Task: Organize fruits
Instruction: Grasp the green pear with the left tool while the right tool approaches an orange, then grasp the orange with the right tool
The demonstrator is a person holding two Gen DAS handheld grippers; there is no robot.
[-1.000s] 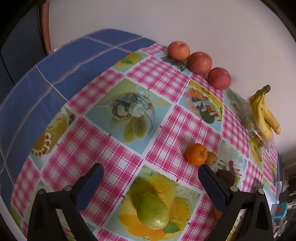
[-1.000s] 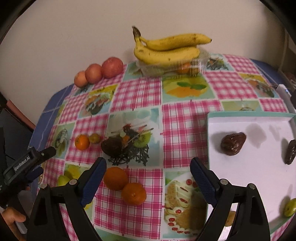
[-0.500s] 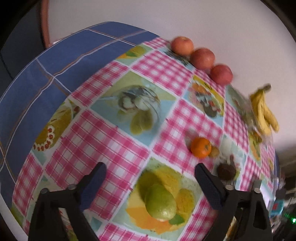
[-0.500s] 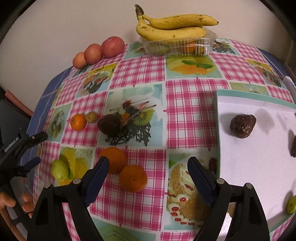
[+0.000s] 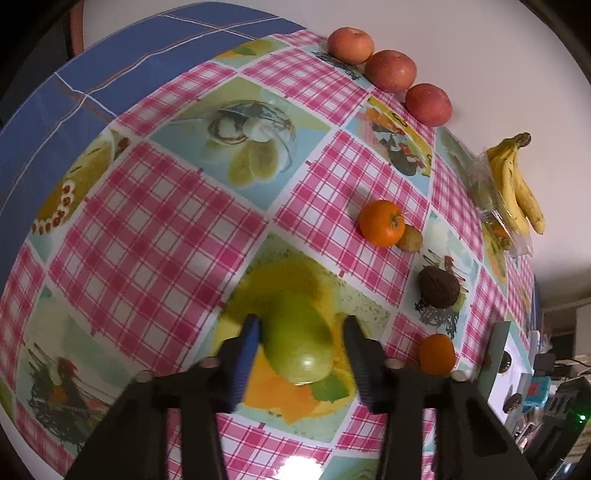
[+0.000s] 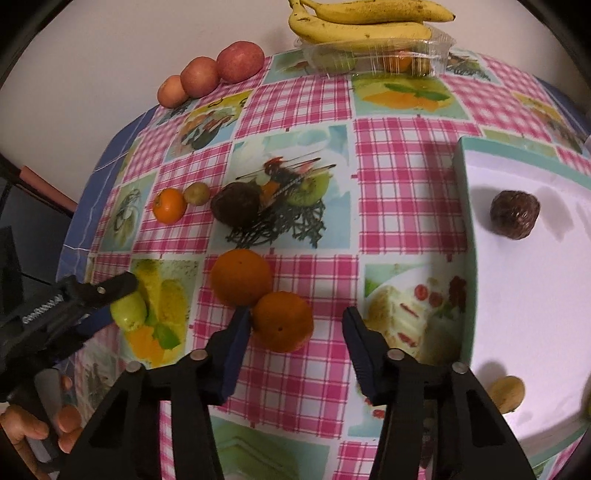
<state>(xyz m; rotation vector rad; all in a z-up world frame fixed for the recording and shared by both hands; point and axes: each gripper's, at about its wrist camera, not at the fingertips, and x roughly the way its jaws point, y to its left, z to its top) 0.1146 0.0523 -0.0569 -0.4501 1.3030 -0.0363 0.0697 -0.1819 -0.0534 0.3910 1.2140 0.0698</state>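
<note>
On the checked tablecloth, a green pear-like fruit lies between the fingers of my left gripper. Its jaws are closing; the left pad touches the fruit and a thin gap remains at the right pad. In the right wrist view, two oranges touch each other. The nearer orange sits between the fingers of my right gripper, whose jaws are also closing. Its left pad is at the orange's edge and the right pad stands clearly apart. The second orange lies just behind. The left gripper shows there around the green fruit.
Three apples and bananas on a clear plastic box line the wall. A small tangerine, a small greenish fruit and a dark brown fruit lie mid-table. A white tray at right holds another dark fruit.
Both grippers have tipped down and come closer to the table. Their jaws have narrowed a lot, the left around the green fruit and the right around the nearer orange.
</note>
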